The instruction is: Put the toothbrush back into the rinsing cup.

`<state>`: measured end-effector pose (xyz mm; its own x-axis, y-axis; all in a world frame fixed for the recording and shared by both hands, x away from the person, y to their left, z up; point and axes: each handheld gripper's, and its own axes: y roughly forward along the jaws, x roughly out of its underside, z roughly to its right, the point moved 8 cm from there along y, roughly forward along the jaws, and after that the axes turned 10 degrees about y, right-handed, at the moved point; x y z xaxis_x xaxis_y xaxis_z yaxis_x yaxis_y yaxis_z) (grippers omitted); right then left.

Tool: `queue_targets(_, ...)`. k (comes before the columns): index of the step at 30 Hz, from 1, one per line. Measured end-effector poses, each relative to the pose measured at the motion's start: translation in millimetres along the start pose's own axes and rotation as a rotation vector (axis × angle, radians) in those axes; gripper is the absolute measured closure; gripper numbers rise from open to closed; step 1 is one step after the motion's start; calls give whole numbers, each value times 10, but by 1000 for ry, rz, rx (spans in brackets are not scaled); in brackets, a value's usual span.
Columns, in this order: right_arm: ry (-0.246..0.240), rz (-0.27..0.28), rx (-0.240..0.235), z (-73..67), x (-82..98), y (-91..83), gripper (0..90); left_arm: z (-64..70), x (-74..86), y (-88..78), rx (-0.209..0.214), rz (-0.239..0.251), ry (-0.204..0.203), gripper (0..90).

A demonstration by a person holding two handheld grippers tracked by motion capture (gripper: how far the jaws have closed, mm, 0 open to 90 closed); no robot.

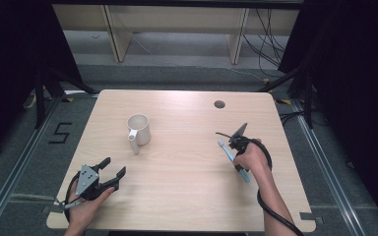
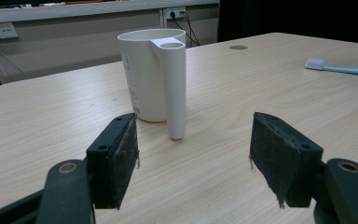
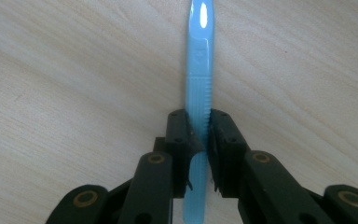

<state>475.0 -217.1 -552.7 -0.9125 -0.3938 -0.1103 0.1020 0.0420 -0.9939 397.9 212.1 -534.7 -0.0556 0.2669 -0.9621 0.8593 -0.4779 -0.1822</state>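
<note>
Right gripper (image 3: 198, 140) is clamped on the toothbrush (image 3: 199, 70): both pads press the ribbed part of the light blue handle, which runs straight out between the jaws. In the high view the toothbrush (image 1: 234, 160) lies on the table (image 1: 187, 162) at the right side, under the right hand (image 1: 252, 158), its bristle end pointing far-left, its other end showing near-right of the hand.

Left gripper (image 2: 193, 154) has its jaws wide apart, nothing between them, resting at the near-left corner. Cup (image 2: 151, 70) stands upright just beyond its jaws, handle toward it. Cup and toothbrush are well apart
</note>
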Motion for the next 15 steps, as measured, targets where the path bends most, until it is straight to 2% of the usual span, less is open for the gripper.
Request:
queue_targets(1, 21, -22, -9, -13, 27, -24, 793, 2, -6, 12, 4, 13, 1, 319)
queue_targets(2, 29, -14, 0, -8, 35, -34, 793, 4, -6, 12, 4, 12, 2, 318)
queue_targets(3, 109, -24, 7, -53, 68, -60, 793, 6, -6, 12, 5, 11, 3, 318)
queue_targets(5, 122, -3, 14, -47, 69, -92, 793, 10, -6, 12, 6, 11, 5, 319)
queue_targets(6, 93, 6, 9, -29, 63, -111, 793, 11, -5, 10, 4, 8, 6, 319)
queue_targets(7, 27, 21, -18, -4, 43, -124, 793, 12, -6, 11, 0, 11, 4, 319)
queue_targets(8, 46, 43, -4, -2, 38, -128, 793, 12, -6, 11, 0, 10, 5, 319)
queue_targets(10, -6, 75, -9, 28, 19, -142, 793, 13, -6, 10, 0, 11, 4, 318)
queue_targets(11, 42, 83, 3, 3, 38, -159, 793, 12, -5, 10, 1, 11, 5, 319)
queue_targets(12, 135, 65, -1, -62, 81, -187, 793, 11, -5, 10, 1, 11, 4, 319)
queue_targets(15, 135, 97, -9, -78, 97, -213, 793, 10, -4, 9, 5, 12, 3, 318)
